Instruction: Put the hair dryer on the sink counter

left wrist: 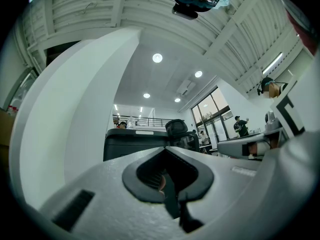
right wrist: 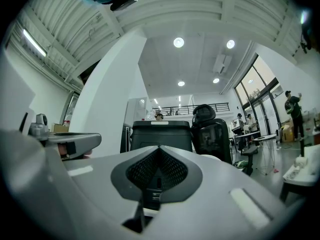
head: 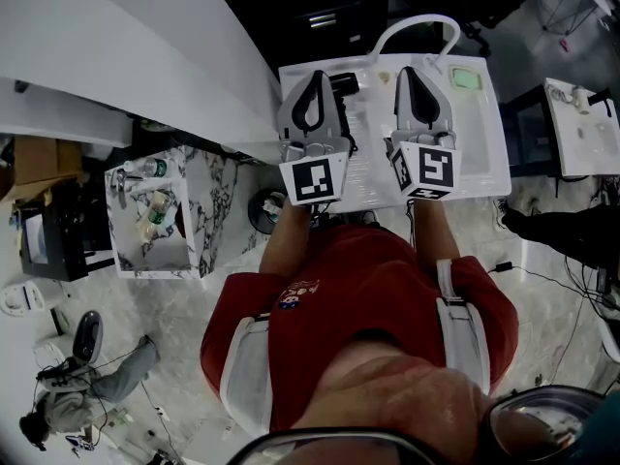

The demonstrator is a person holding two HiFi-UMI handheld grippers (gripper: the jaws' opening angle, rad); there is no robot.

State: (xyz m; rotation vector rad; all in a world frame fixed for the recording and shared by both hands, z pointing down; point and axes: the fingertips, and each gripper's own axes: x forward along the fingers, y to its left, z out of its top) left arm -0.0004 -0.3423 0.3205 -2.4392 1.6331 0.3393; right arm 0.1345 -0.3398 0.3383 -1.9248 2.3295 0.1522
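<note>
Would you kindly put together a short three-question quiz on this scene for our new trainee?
1. True or false: the right claw is shut, with nothing held in it.
2. What colour is the shirt of the person holding the claws? A blue, B red, C green.
3. Fill in: in the head view, the green pad on the counter lies nearest the ____ claw.

Key: 1 true; 2 B; 3 right.

White sink counter [head: 481, 168], green block [head: 466, 78], dark item [head: 346, 84]
</note>
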